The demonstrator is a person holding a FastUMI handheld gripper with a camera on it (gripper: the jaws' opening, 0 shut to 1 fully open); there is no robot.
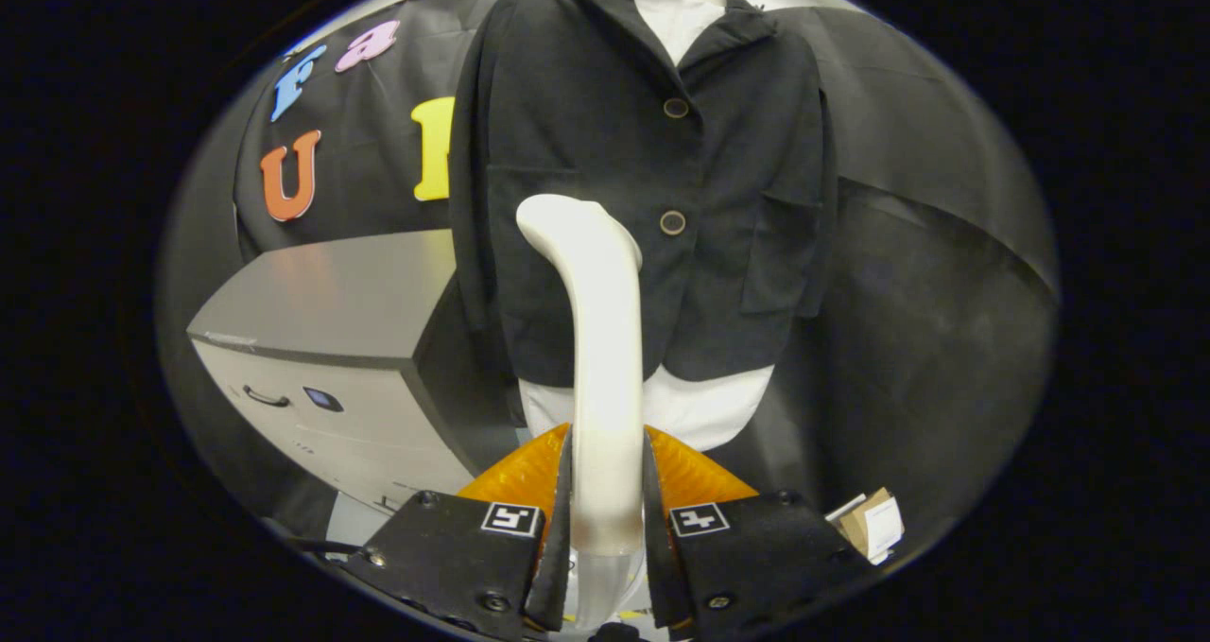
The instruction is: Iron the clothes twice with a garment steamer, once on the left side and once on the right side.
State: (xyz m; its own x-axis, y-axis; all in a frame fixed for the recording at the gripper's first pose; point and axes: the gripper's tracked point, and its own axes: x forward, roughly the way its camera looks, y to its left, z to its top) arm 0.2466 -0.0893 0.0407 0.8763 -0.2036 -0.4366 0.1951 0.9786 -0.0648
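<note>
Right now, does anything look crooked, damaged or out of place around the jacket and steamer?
Nothing stands out. The gripper is shut on the steamer, which stands upright before the black jacket. The jacket hangs straight, buttoned, over a white shirt.

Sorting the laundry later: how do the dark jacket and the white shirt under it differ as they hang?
The dark jacket is black and outermost, buttoned shut; the white shirt shows at the collar opening and below the jacket's hem. They share one hanger. The hand-held gripper is shut on the garment steamer.
</note>
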